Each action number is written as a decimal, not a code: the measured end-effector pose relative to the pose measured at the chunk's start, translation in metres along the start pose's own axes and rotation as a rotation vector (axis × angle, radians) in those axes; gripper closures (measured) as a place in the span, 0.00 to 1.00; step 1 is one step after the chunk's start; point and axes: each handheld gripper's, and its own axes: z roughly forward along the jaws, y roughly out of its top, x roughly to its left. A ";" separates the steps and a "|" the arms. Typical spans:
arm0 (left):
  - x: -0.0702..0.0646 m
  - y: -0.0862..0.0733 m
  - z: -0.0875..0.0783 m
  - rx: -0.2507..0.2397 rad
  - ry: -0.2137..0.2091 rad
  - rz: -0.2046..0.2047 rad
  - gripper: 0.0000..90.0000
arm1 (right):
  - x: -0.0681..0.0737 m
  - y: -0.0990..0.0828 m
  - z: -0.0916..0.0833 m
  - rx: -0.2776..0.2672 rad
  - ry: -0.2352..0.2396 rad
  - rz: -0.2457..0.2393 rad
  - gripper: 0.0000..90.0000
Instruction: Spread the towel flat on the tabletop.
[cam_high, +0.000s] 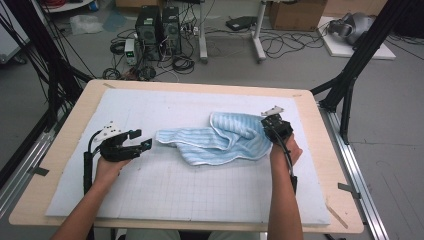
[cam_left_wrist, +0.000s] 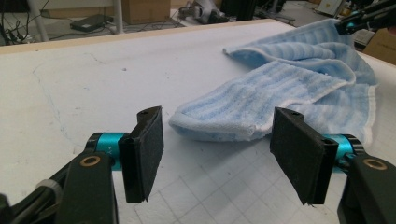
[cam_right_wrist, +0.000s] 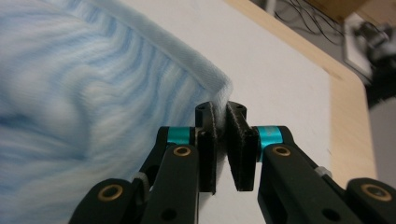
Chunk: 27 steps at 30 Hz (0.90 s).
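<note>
Our left gripper (cam_high: 145, 141) sat with its jaws spread wide and nothing between them, just short of the near end of the blue striped towel (cam_high: 220, 139), which lay crumpled on the white mat (cam_high: 150, 195). Our right gripper (cam_right_wrist: 222, 116) was clenched on the towel's far-right corner.

Bare white mat (cam_high: 165, 195) lay open across the lower frame and upper left; only the crumpled blue towel (cam_high: 220, 142) blocked the centre-right, between both hands
</note>
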 end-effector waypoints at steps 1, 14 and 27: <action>0.000 0.000 0.000 0.000 0.000 0.000 0.39 | -0.004 -0.005 0.000 0.024 -0.014 0.012 0.92; 0.000 0.000 0.001 -0.003 0.003 -0.005 0.39 | 0.017 -0.010 -0.012 -0.149 0.250 -0.077 0.61; 0.001 0.000 0.000 -0.005 0.005 -0.004 0.39 | 0.103 0.014 -0.006 -0.172 0.593 -0.437 0.65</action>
